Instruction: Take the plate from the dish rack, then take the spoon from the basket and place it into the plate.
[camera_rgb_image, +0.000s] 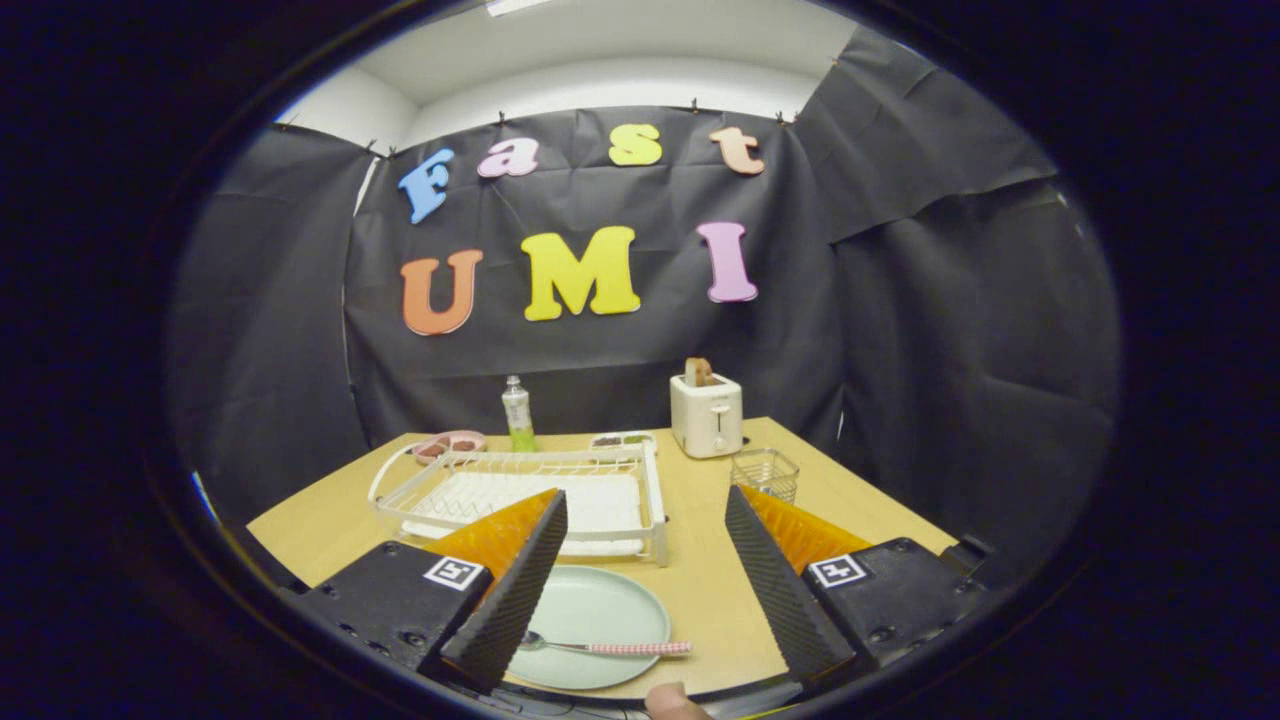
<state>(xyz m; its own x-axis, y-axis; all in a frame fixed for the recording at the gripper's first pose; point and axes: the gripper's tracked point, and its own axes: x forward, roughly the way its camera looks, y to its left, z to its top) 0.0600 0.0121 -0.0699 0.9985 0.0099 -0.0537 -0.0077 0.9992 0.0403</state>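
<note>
In the gripper view, the gripper (645, 570) has its jaws wide open and holds nothing. Between the fingers lies the pale green plate (590, 625) with the spoon (610, 647) on it. Beyond stands the white dish rack (530, 497); the wire basket (765, 473) is at far right, near the toaster (707, 412).

Wood table (700, 560): rack (520, 490), plate (590, 610), toaster (706, 415), basket (765, 472), bottle (517, 413).

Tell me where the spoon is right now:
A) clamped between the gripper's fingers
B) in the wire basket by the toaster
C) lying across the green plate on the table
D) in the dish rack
C: the spoon lies across the green plate, its handle end jutting past the rim, in front of the dish rack; the gripper is open around nothing, and the wire basket looks empty.
</note>
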